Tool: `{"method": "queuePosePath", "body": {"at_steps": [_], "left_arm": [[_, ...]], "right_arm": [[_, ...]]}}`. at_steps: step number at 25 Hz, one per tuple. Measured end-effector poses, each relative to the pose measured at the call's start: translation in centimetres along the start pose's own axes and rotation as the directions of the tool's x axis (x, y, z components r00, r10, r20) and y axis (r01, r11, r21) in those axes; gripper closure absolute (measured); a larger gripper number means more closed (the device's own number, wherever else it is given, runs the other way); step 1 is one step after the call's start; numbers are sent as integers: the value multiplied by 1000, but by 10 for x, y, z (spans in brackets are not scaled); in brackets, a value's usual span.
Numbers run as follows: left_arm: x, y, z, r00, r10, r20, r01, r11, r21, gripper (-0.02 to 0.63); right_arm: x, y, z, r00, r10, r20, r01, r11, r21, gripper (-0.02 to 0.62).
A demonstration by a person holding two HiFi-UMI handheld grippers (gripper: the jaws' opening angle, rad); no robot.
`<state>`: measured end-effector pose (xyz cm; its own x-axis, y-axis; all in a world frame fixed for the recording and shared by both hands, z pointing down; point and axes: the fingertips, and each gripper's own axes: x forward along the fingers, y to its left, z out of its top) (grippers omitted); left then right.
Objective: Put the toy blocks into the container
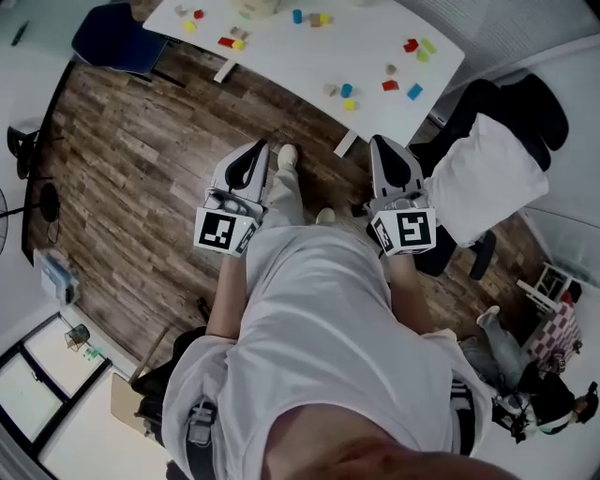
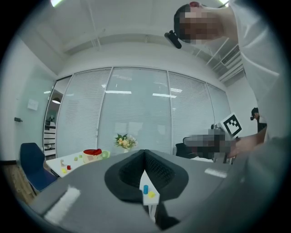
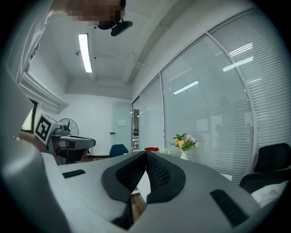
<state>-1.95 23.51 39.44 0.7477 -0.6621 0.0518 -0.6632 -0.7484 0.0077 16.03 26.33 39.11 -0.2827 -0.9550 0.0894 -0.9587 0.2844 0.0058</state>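
Several coloured toy blocks lie scattered on the white table [image 1: 281, 52] ahead, among them a red one [image 1: 391, 85], a blue one [image 1: 414, 91] and a blue cylinder [image 1: 297, 16]. A pale container [image 1: 258, 7] stands at the table's far edge; in the left gripper view it shows red contents [image 2: 93, 154]. My left gripper [image 1: 258, 150] and right gripper [image 1: 380, 145] are held side by side close to the body, over the wood floor and short of the table. Both are shut with nothing between the jaws [image 2: 144, 152] [image 3: 146, 154]. A blue block [image 2: 145, 188] and a yellow block [image 2: 151, 195] show below the left jaws.
A blue chair [image 1: 112, 37] stands left of the table. A black chair with a white cushion [image 1: 487, 178] is at the right. A vase of flowers [image 2: 123, 142] sits on the table. Glass partitions rise behind, and a fan [image 3: 68, 123] stands far off.
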Motion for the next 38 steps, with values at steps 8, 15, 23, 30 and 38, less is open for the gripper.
{"method": "queuePosePath", "body": {"at_steps": [8, 15, 23, 30, 38], "left_arm": [[103, 92, 12, 992, -114, 46, 113, 993, 26, 612], [183, 144, 34, 964, -257, 75, 256, 966, 18, 612], [215, 170, 16, 954, -294, 52, 294, 956, 8, 612], [219, 186, 0, 971, -239, -20, 239, 971, 0, 612], [230, 197, -9, 981, -171, -94, 172, 985, -1, 612]], "right_arm": [[108, -25, 22, 996, -90, 15, 90, 995, -44, 595], [176, -43, 6, 984, -162, -71, 155, 984, -90, 589], [204, -70, -112, 937, -139, -320, 112, 988, -103, 336], [213, -99, -274, 788, -25, -615, 10, 1000, -28, 244], [219, -102, -337, 670, 126, -731, -157, 987, 26, 324]]}}
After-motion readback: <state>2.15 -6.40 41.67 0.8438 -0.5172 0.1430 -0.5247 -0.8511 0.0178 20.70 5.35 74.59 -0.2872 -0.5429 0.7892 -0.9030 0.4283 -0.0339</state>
